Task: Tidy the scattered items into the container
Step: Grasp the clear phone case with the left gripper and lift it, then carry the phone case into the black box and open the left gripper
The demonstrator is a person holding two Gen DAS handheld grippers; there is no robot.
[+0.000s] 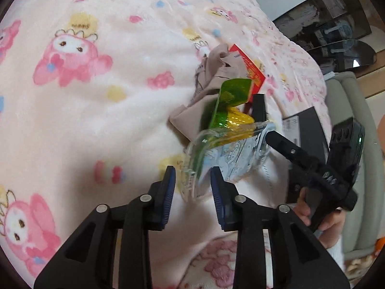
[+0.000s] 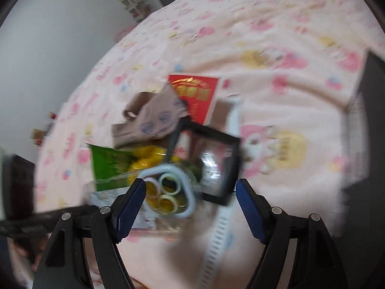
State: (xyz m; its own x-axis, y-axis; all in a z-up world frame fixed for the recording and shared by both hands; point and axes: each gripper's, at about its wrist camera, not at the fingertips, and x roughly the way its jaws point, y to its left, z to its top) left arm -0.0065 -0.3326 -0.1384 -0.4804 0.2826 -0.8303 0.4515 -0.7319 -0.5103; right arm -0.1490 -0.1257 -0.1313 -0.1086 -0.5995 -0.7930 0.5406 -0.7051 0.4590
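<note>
A pile of items lies on the pink cartoon blanket: a red packet, a beige sock, a green-and-yellow snack bag and a clear phone case with a light-blue rim. My left gripper is open, its blue pads either side of the case's near edge without closing on it. My right gripper is open above the pile; its fingers show black in the left wrist view. In the blurred right wrist view I see the red packet, the sock, the snack bag, the case's camera ring and a black-framed clear box.
A white strap runs under the black-framed box. A dark box lies at the bed's right edge. A grey sofa arm and a glass table stand beyond the bed. A wall is on the other side.
</note>
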